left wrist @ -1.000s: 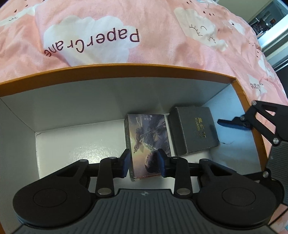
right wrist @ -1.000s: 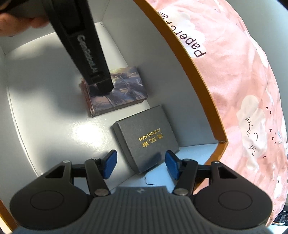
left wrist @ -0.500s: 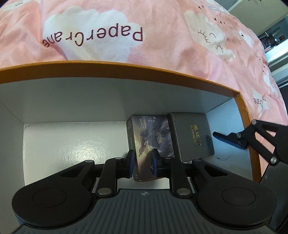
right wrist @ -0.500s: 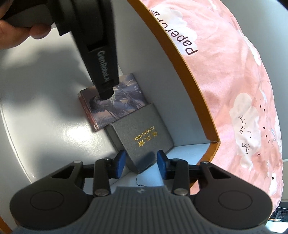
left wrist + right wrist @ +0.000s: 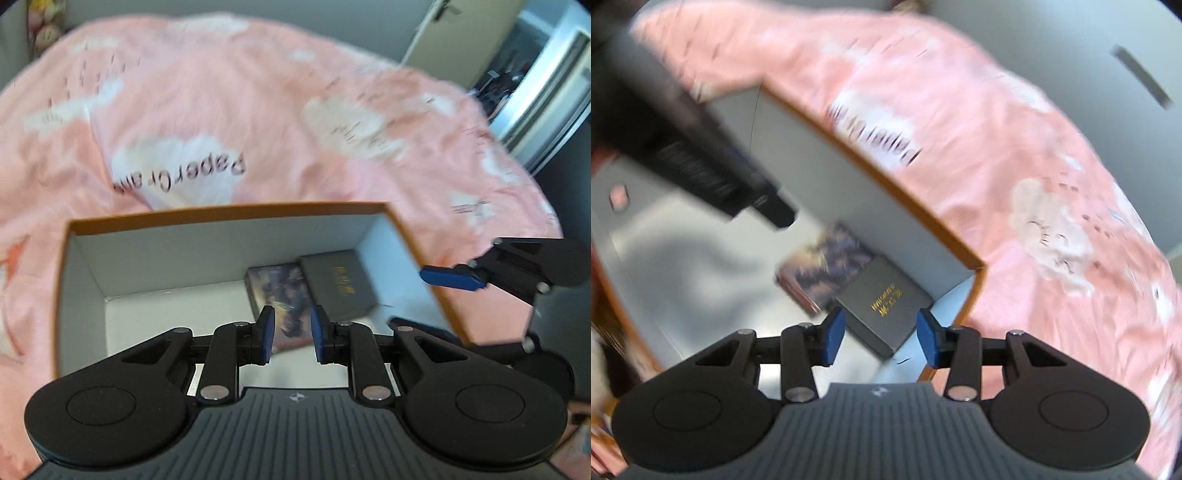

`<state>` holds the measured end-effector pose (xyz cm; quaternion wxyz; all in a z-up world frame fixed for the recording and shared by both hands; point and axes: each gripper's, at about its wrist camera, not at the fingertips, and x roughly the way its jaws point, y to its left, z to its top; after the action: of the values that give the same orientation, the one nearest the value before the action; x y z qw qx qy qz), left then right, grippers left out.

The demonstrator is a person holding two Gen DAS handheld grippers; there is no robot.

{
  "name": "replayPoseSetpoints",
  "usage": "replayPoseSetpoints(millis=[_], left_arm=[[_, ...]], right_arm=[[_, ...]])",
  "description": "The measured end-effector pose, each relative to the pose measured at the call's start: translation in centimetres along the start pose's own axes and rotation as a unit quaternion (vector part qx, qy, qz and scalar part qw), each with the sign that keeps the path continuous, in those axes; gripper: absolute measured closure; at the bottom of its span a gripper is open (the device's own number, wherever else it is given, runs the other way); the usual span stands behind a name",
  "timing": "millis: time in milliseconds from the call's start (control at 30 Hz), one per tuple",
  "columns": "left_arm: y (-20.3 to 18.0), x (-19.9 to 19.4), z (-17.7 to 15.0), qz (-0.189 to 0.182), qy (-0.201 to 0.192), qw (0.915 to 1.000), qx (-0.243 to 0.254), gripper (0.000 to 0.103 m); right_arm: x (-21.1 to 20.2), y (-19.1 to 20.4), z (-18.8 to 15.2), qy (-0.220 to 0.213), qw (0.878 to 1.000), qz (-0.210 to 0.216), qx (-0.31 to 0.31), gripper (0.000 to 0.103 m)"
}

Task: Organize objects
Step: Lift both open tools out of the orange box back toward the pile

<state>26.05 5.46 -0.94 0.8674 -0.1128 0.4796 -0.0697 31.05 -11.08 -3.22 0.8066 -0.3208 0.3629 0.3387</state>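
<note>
Picture-printed box (image 5: 277,291) and dark gift box (image 5: 338,286) lie side by side in the orange-rimmed carton (image 5: 229,212) — seemingly done; left gripper (image 5: 291,339) narrowly parted, empty; right gripper (image 5: 881,339) opening, empty.

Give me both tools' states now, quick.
Left tool: open narrowly, holding nothing.
Right tool: jaws opening, holding nothing.
</note>
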Motion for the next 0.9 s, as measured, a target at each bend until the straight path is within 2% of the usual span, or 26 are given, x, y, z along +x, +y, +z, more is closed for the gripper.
replayPoseSetpoints(millis=[33,67,167,233,300,400,533,600,667,800,900], left_arm=[[-0.5,-1.3,-0.7,-0.005,-0.013,0.9999,0.005,0.081],[-1.0,-2.6,-1.5,-0.012,-0.024,0.9995,0.013,0.080],[-2.4,-5.6,-4.0,-0.034,-0.046,0.9979,0.029,0.080],[-3.2,-7.0,-5.7,-0.049,-0.054,0.9967,0.034,0.080],[-3.8,-7.9,-7.7,-0.059,-0.055,0.9962,0.033,0.080],[-4.3,-8.7,-10.7,-0.068,-0.051,0.9960,0.029,0.080],[-4.2,-9.8,-13.8,-0.044,-0.052,0.9975,0.018,0.080],[-3.6,-10.8,-15.0,-0.034,-0.052,0.9981,0.003,0.080],[-2.9,-11.7,-16.3,-0.018,-0.052,0.9984,-0.014,0.080],[-2.1,-12.7,-18.9,0.040,-0.054,0.9971,-0.036,0.080],[-0.9,-13.1,-20.2,0.053,-0.055,0.9955,-0.056,0.080]], right_arm=[[-0.9,1.7,0.7,-0.016,0.999,0.001,0.028,0.055],[-1.9,2.1,-1.0,-0.031,0.998,0.002,0.059,0.052],[-5.5,2.9,-3.0,-0.068,0.989,0.010,0.133,0.051],[-8.8,4.7,-3.8,-0.075,0.984,-0.002,0.160,0.051],[-10.1,6.1,-6.2,-0.080,0.981,-0.022,0.178,0.051],[-12.0,7.2,-9.4,-0.075,0.970,-0.016,0.231,0.051],[-12.4,8.8,-13.0,-0.052,0.952,0.019,0.300,0.051],[-13.2,9.8,-14.2,-0.053,0.949,0.029,0.310,0.052],[-13.7,11.1,-14.4,-0.051,0.949,0.040,0.309,0.052],[-14.0,14.1,-13.9,-0.049,0.955,0.069,0.286,0.052],[-13.8,16.0,-13.3,-0.051,0.956,0.086,0.274,0.053]])
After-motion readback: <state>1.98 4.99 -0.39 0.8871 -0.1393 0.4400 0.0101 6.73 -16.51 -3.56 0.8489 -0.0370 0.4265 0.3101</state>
